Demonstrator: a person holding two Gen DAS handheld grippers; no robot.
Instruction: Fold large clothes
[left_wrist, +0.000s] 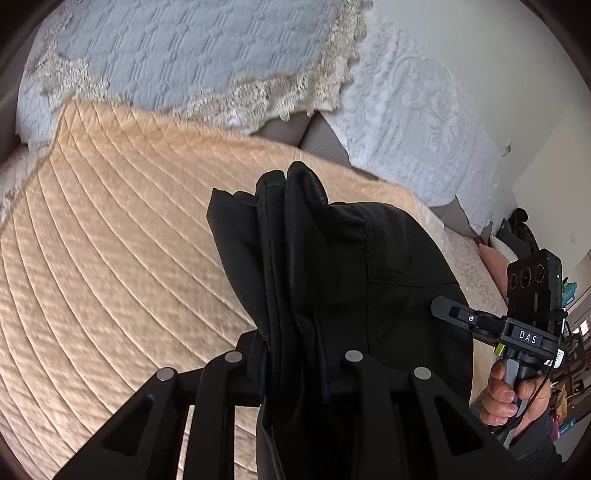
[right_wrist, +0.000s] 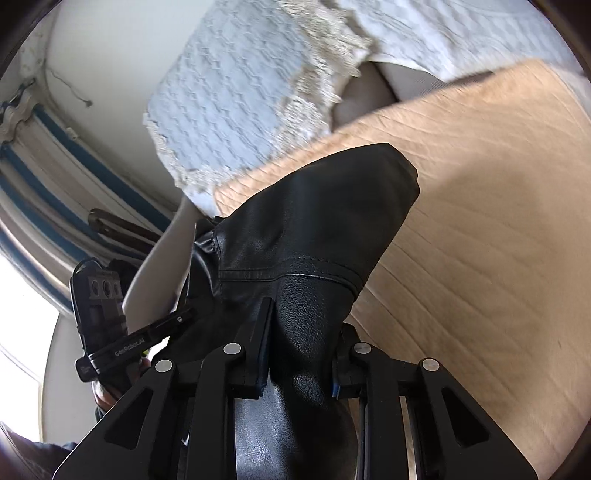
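Black leather jacket (left_wrist: 332, 266) bunches between our left gripper (left_wrist: 291, 354) pads, clamped above the peach quilt (left_wrist: 110, 240); our right hand (left_wrist: 513, 398) shows beside it. From the right wrist, our right gripper (right_wrist: 301, 354) likewise pinches a jacket fold, raised over the quilt.
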